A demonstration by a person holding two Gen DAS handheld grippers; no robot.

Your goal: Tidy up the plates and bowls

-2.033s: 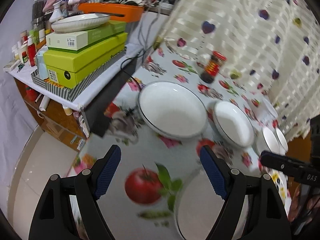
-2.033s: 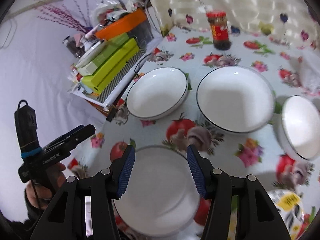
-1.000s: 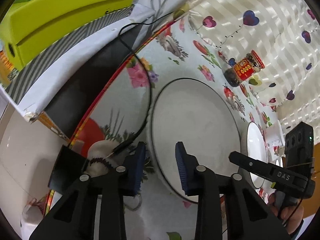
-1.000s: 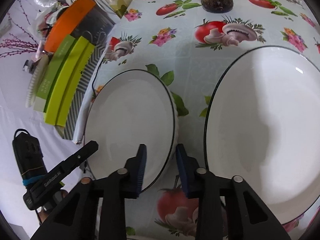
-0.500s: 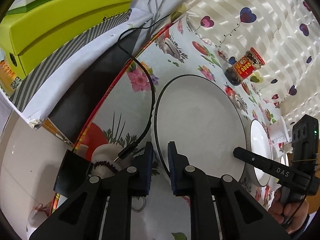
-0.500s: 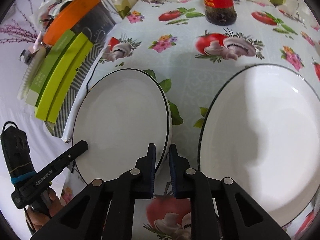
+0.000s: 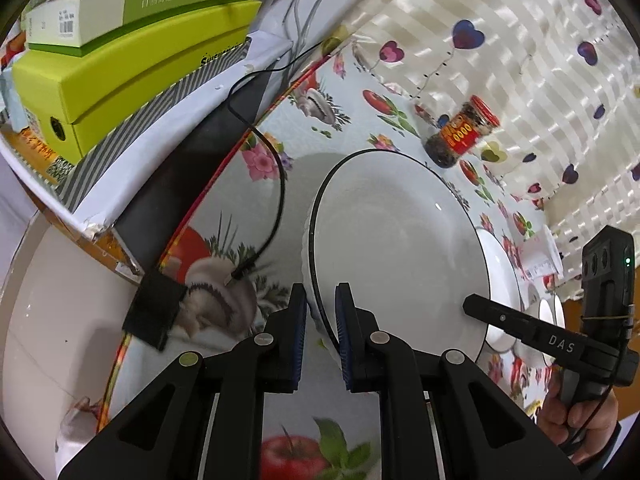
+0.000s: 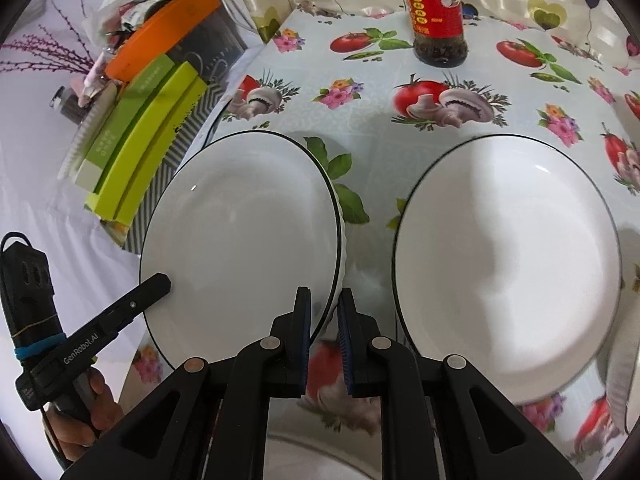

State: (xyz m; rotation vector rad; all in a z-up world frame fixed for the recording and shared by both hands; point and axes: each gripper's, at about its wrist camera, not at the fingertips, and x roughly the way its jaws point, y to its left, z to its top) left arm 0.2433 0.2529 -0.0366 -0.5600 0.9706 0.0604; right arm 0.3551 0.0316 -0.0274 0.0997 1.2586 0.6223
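A white plate with a thin black rim is held off the flowered tablecloth, tilted, by both grippers. My left gripper is shut on its left rim. My right gripper is shut on its right rim. A second white black-rimmed plate lies flat to the right of it and shows partly behind it in the left wrist view. Another white dish lies under the right gripper at the near edge.
A red-labelled jar stands at the back by the heart-patterned curtain. Green boxes are stacked on a side shelf to the left. A black cable lies on the table's left edge. A small bowl sits far right.
Both grippers have closed from open onto opposite rims of the left plate. Since half a second ago the plate has risen and tilted, and a shadow shows beneath it.
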